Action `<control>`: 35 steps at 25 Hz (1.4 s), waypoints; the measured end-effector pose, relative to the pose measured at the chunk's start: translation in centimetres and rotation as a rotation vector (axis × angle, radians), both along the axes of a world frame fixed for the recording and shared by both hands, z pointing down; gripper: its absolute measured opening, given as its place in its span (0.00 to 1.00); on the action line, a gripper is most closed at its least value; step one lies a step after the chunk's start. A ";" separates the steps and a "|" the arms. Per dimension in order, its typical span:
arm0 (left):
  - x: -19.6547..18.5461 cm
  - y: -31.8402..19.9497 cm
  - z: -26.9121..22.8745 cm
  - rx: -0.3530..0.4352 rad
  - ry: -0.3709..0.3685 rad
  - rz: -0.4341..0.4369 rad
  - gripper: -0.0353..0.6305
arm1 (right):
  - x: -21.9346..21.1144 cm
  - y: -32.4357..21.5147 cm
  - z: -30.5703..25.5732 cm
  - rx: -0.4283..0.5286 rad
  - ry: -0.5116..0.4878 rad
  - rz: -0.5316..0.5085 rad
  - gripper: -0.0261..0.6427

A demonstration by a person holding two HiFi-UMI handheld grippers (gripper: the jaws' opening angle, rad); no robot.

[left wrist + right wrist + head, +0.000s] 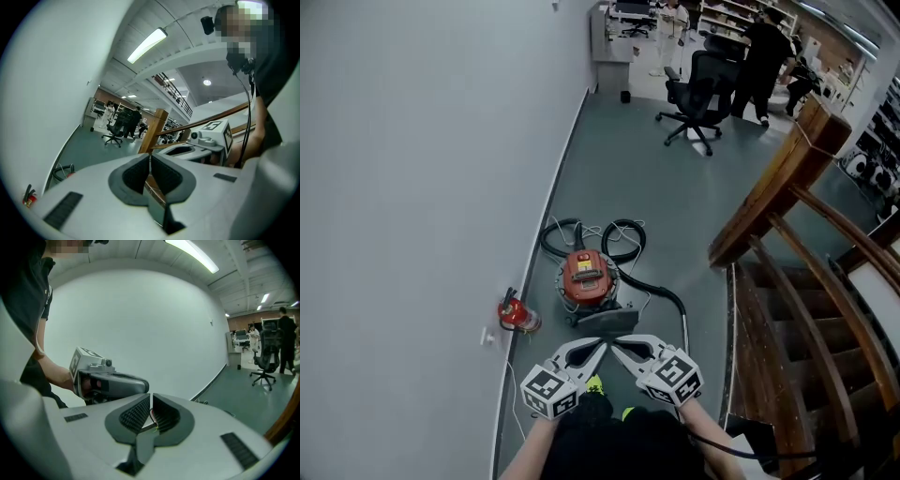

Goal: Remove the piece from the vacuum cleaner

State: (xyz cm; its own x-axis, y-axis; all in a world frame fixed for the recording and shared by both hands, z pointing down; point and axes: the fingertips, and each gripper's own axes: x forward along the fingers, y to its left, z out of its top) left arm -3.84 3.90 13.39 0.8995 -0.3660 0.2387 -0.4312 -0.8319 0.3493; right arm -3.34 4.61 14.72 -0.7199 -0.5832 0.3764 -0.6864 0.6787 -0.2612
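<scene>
The red vacuum cleaner (585,277) stands on the grey floor by the wall, with its black hose (619,240) coiled behind it and trailing to the right. Both grippers are held low in the head view, in front of the person and short of the vacuum. My left gripper (600,344) (150,161) is shut with nothing between its pads. My right gripper (616,344) (151,405) is beside it, also shut and empty. Their tips nearly meet. In the left gripper view only a bit of the hose (63,170) shows at the lower left.
A red fire extinguisher (517,314) stands against the white wall (422,187) left of the vacuum. A wooden stair railing (787,173) and steps going down lie to the right. An office chair (698,94) and people stand far back.
</scene>
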 end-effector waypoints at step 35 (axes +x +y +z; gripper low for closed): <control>3.2 -6.4 8.9 -0.056 -0.124 -0.061 0.07 | 4.1 -6.6 8.6 -0.099 0.050 -0.130 0.10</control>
